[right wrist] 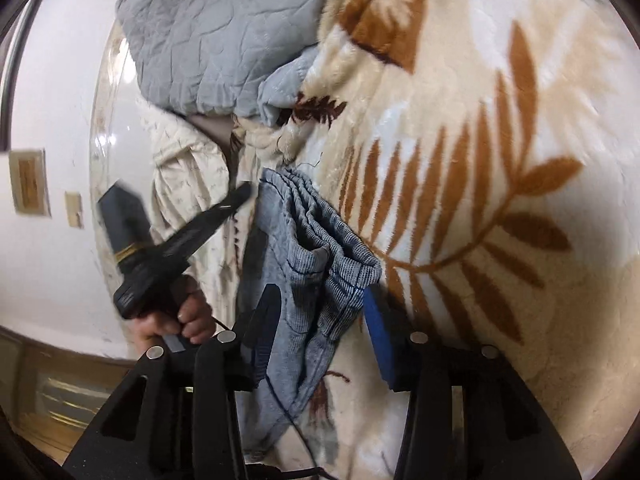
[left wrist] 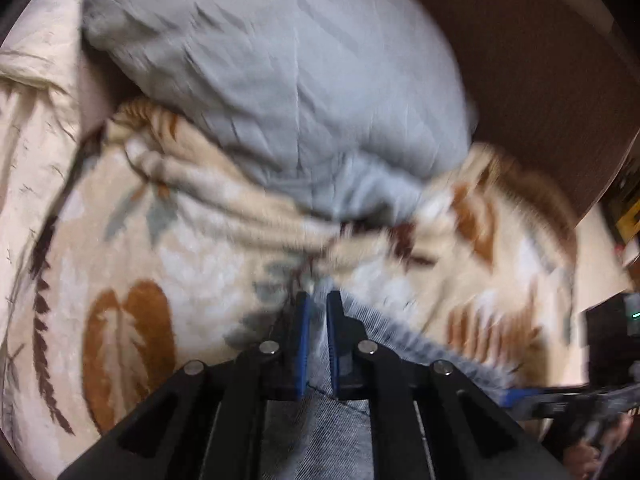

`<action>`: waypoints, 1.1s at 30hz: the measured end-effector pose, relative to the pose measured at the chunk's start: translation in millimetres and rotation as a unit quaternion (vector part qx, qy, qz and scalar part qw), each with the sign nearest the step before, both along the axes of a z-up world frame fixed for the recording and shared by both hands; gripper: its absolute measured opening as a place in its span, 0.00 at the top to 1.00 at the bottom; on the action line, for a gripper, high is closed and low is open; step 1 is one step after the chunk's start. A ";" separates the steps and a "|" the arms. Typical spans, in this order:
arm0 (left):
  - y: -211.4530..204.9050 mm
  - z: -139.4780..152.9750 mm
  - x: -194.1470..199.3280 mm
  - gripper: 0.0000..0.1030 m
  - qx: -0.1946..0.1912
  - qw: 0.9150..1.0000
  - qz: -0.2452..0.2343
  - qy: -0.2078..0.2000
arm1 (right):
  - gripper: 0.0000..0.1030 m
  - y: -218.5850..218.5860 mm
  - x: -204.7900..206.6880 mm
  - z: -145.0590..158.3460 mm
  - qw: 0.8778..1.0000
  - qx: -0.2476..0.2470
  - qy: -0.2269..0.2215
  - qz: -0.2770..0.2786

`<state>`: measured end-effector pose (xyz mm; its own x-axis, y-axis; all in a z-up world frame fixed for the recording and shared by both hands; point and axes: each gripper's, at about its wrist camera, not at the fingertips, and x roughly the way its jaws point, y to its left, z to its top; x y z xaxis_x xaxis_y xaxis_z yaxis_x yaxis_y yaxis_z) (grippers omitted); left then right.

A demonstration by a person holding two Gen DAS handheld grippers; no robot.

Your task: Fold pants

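Observation:
The pants [right wrist: 308,240] are blue-grey ribbed fabric, bunched in folds and hanging above the bed. My left gripper [left wrist: 318,300] is shut on the pants' edge [left wrist: 320,344], which runs between its blue pads and on to the right. In the right wrist view the left gripper [right wrist: 240,196] shows at the left, held by a hand, its tips at the pants' top edge. My right gripper [right wrist: 320,300] is open, with the hanging pants between its spread fingers; the left finger touches the cloth.
A cream blanket with brown leaf patterns [right wrist: 480,160] covers the bed. A grey quilted pillow [left wrist: 280,80] lies at its head, also seen in the right wrist view [right wrist: 200,40]. A dark wooden headboard [left wrist: 540,80] is behind. A white wall [right wrist: 52,260] is at the left.

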<state>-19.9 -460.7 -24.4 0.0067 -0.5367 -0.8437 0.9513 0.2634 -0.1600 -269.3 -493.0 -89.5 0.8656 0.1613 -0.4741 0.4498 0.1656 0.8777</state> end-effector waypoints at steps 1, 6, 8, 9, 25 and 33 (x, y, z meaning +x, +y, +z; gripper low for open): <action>-1.7 6.2 3.2 0.89 0.001 1.000 -0.004 -0.012 | 0.58 -0.3 -0.2 -1.3 1.000 0.006 -0.001 0.002; -7.3 -28.4 3.0 0.88 0.082 0.996 -0.031 0.024 | 0.59 11.8 15.8 -4.5 0.999 0.020 0.013 0.047; -4.4 -44.5 -0.3 0.88 0.097 0.994 -0.036 0.038 | 0.57 12.1 14.9 -6.2 0.998 0.034 0.004 0.046; -4.5 -49.8 -1.2 0.86 0.098 0.994 -0.038 0.039 | 0.57 11.8 14.4 -7.9 0.998 0.041 0.002 0.040; -12.0 -56.4 -11.3 0.81 0.060 0.994 -0.069 0.057 | 0.85 13.8 24.7 -7.7 1.000 0.003 -0.004 0.003; 19.5 -20.5 8.0 0.87 -0.017 0.997 -0.026 0.073 | 0.89 44.0 34.8 47.8 0.989 -0.135 -0.049 0.040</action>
<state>-12.0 -441.1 -44.9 -0.1441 -0.5606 -0.8154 0.9297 0.2056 -0.3056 -234.5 -448.9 -41.7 0.8990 0.1106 -0.4238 0.3409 0.4308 0.8356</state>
